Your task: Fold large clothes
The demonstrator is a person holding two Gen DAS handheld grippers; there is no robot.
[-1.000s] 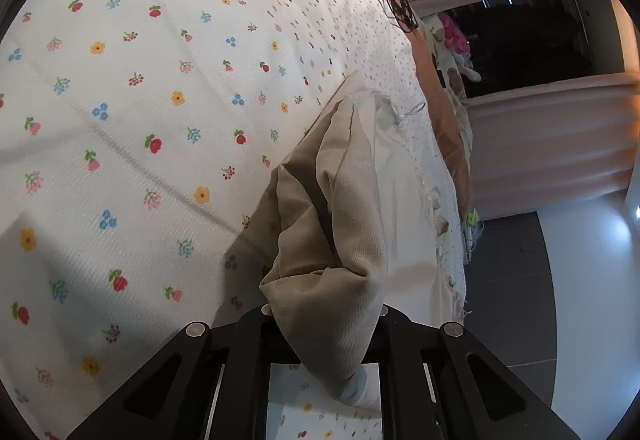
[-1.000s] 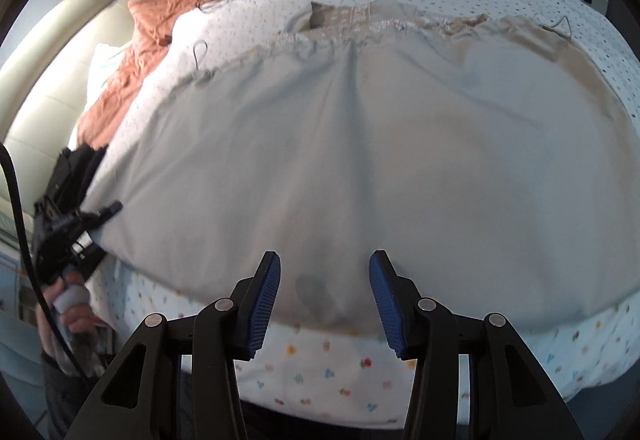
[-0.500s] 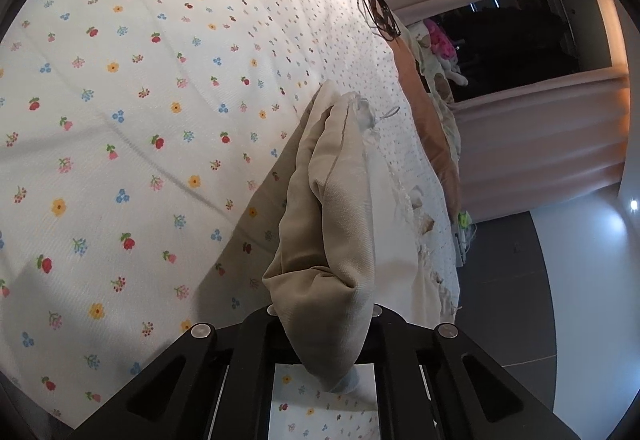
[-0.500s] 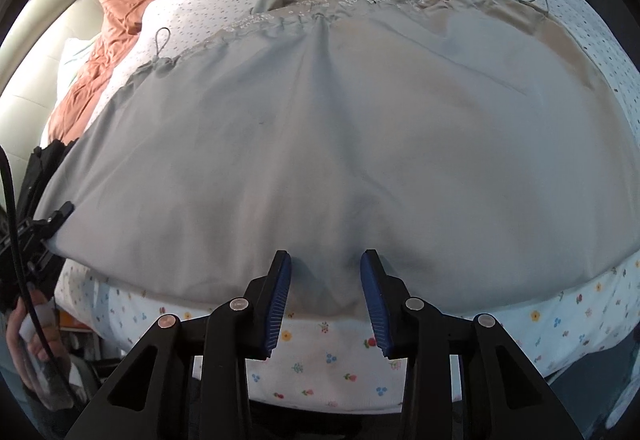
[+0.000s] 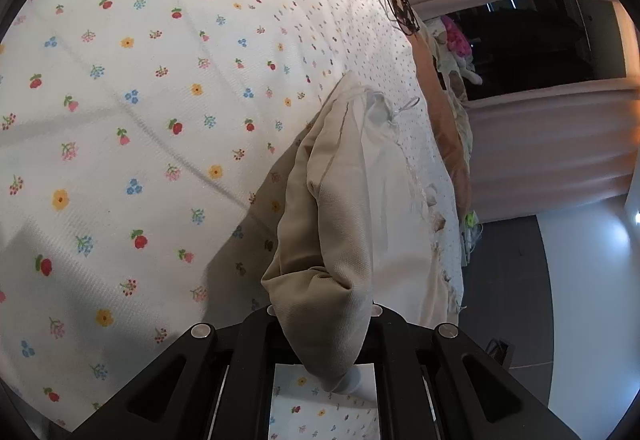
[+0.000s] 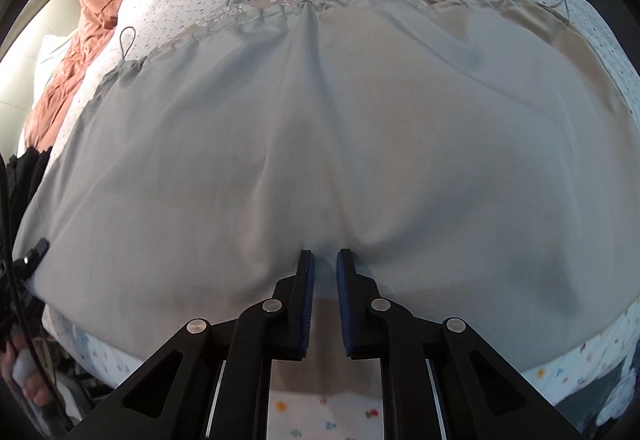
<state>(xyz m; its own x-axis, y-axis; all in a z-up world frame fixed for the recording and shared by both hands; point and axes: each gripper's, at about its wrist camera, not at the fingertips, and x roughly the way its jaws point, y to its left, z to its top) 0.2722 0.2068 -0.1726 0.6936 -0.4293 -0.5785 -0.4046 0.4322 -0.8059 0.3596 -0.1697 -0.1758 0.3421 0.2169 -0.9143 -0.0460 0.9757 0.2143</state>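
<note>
The skirt point(image 6: 320, 143) lies spread flat on the bed point(image 6: 600, 35), hem nearest; it looks light, limp and slippery, best held at hem corners. The right gripper point(image 6: 325, 260), jaws just closing, pinches the near hem's middle. The left gripper point(image 5: 320, 314) clamps a bunched corner. Open bedspread lies left and beyond.

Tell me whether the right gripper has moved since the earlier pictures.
Yes. The right gripper has moved forward past the dress hem, jaws just closing, now pinching its fabric.
</note>
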